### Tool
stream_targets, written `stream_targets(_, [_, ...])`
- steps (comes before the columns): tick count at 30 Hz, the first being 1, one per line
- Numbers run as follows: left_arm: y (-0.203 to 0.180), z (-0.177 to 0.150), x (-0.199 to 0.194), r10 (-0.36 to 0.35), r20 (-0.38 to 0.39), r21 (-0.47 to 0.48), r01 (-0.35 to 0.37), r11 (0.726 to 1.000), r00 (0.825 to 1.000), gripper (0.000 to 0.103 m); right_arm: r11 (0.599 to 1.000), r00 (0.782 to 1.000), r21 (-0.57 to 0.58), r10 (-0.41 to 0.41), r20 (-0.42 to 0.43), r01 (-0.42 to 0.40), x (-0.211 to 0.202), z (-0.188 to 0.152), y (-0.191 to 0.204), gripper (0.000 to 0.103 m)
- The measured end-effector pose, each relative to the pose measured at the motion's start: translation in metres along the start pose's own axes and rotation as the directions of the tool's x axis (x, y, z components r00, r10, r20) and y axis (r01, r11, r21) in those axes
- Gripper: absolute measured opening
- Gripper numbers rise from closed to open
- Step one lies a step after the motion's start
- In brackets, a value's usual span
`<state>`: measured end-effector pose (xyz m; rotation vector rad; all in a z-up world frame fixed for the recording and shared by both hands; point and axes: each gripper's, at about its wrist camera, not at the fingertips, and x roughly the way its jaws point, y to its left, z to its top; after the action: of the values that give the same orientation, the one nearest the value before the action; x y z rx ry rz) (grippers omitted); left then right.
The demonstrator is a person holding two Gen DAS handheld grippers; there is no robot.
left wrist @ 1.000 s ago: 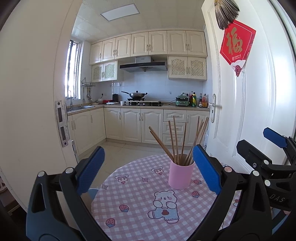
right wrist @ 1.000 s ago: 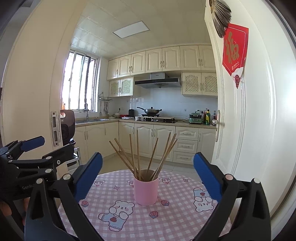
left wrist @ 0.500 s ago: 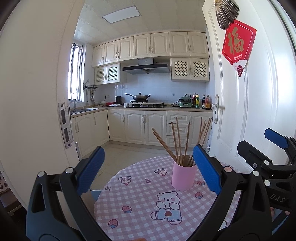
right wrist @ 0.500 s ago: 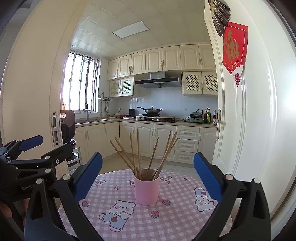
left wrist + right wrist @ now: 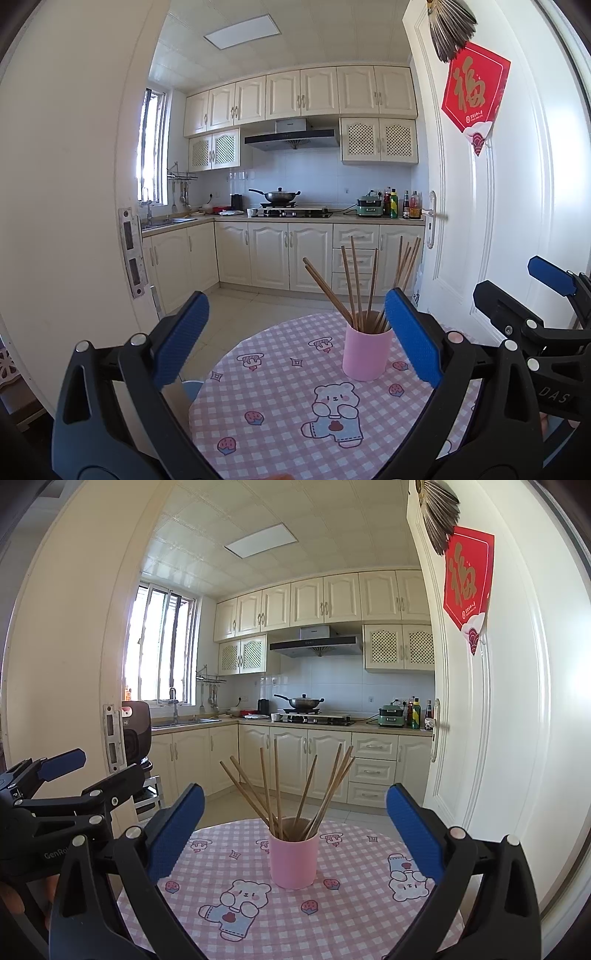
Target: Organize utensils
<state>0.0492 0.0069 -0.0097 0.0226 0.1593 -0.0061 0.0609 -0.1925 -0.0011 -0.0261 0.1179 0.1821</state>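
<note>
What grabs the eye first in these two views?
The pink cylindrical cup stuffed with splayed wooden chopsticks stands out, upright mid-table on the pink checkered bear-print tablecloth. Framing it, the right gripper and left gripper both hover open and empty, blue-padded fingers spread wide. A red diamond-shaped paper decoration hangs on the white door at right.

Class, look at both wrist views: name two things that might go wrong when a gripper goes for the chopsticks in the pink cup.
1. The chopsticks fan out at different angles, so the open right gripper may close on several or knock neighbours aside.
2. The pink cup stands free on the checked tablecloth and looks light; a sideways pull might tip it. The open left gripper holds nothing and is not steadying it.
</note>
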Motion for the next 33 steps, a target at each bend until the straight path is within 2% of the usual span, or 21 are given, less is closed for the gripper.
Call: stream_targets(33, [-0.0004,0.0008,-0.0020,0.013,0.017,0.005,-0.013,1.000,1.000,0.094,1.000,1.000,0.015,-0.002,-0.007,0.002,-0.0041,0.0007,0.0039,0.095])
